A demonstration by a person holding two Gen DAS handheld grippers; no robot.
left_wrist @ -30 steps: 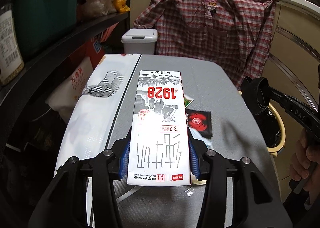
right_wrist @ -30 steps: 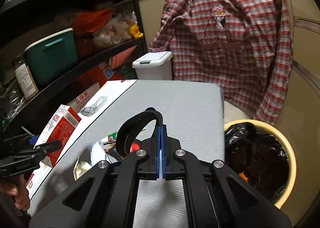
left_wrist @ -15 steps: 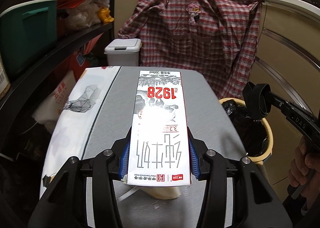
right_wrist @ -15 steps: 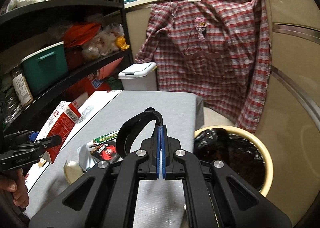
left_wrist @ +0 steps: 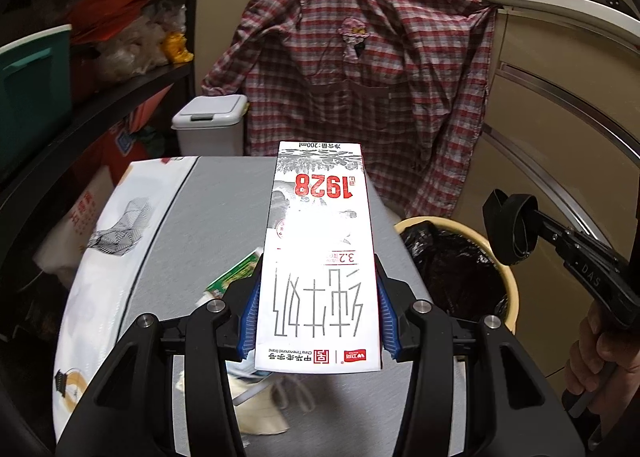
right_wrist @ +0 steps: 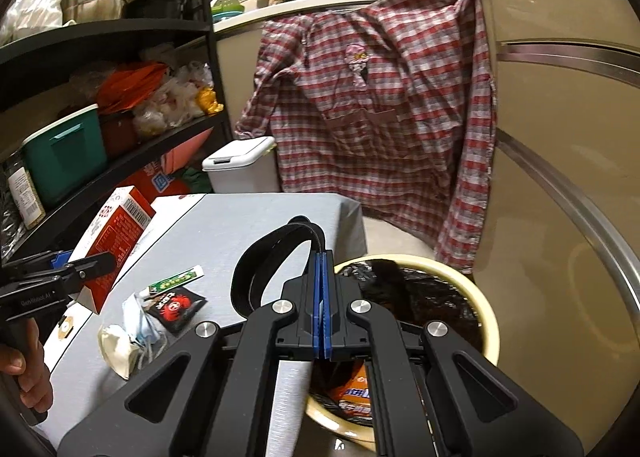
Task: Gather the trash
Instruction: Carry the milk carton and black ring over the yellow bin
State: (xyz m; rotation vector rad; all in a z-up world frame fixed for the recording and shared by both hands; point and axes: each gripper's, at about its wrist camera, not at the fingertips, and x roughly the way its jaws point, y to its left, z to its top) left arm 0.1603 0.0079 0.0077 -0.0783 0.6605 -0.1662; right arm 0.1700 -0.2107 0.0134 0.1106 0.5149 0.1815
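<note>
1. So the setup was a grey table in a cramped kitchen corner, with a white printed sheet laid along its left edge. A plaid shirt hung off the counter at the far end, a small white lidded bin stood just behind the table, and dark shelves full of bags, pots and a green box ran down the left.
2. A yellow bin with a black liner stood on the floor right beside the table's right edge, with an orange packet already inside.
3. The left gripper was clamped on a milk carton held up above the table, blue pads on both its long sides. Its long axis ran straight away from the camera, the "200ml" end pointing far, towards the shirt.
4. The right gripper was pinched tight on a black strap that looped up over the near rim of the yellow bin.
5. On the table sat a green wrapper, a black-and-red sachet, a blue face mask and a crumpled white wad.
</note>
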